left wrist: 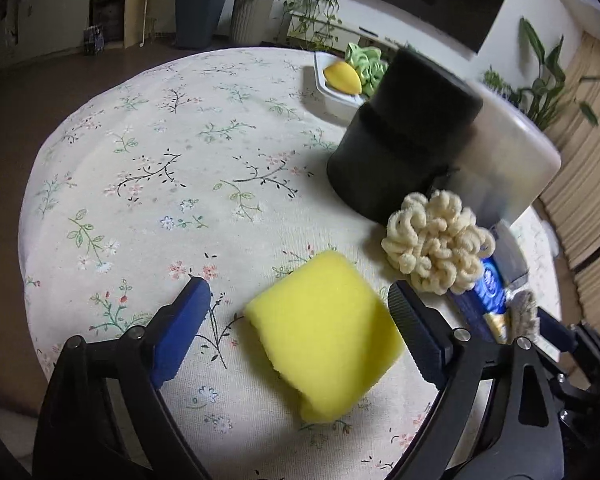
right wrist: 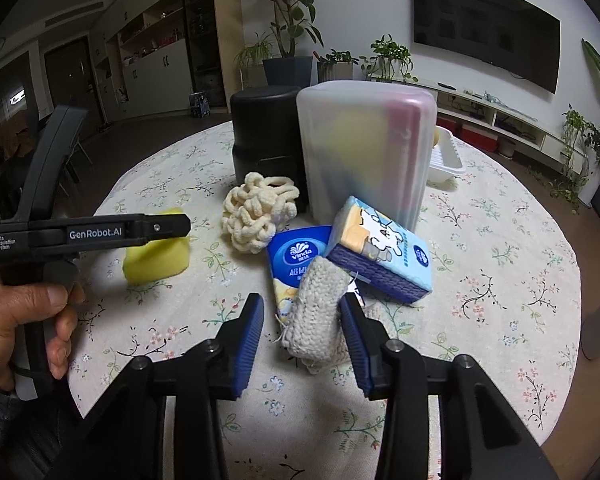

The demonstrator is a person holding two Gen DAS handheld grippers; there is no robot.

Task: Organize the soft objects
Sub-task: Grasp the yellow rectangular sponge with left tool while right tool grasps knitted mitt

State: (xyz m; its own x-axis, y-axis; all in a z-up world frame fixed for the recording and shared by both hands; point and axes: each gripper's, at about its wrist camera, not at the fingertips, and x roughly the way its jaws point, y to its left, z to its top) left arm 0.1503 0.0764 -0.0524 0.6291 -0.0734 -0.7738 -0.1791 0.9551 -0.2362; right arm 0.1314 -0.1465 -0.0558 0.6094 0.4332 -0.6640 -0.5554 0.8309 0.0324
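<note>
Dim indoor light; soft shadows; fisheye-bent, dark corners.

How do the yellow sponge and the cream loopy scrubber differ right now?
The yellow sponge is a smooth, flat-faced block; the cream loopy scrubber is a round clump of curly loops. The sponge lies between the fingers of the open left gripper, with a gap on each side; the scrubber sits beyond it, next to the black canister. Both look soft and rest on the floral tablecloth.

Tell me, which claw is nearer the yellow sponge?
The left. The left claw stands open with the yellow sponge between its fingers. The right claw is off to the side, around a knitted cloth by the tissue packs.
</note>
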